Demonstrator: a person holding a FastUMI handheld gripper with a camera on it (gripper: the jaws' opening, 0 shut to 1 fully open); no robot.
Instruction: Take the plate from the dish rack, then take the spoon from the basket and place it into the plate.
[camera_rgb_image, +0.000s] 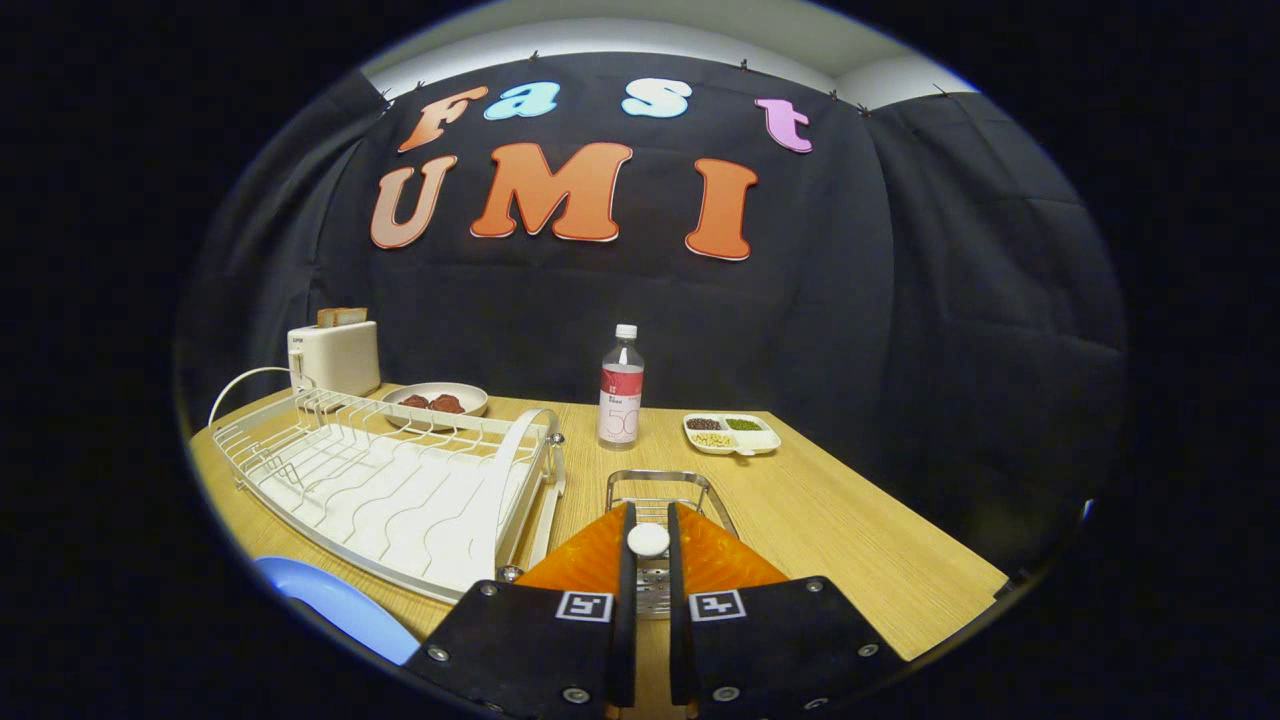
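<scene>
Now gripper (648, 545) fingers nearly closed, pinching white round spoon end (648, 540) over wire metal basket (655, 490). Blue plate (335, 605) lies on wooden table (850, 530) at 8 o'clock of the fingers, beside the white wire dish rack (390, 485). At 12: plastic bottle (621, 385); divided tray (731, 434) holds beans; round dish (435, 402) holds brown food.

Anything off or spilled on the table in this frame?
Nothing stands out. Bottle upright; rack, toaster and tray sit square, no spills. Tongs pinch a white round end, likely the spoon, over the basket. Plate lies by the rack, near the table edge.
</scene>
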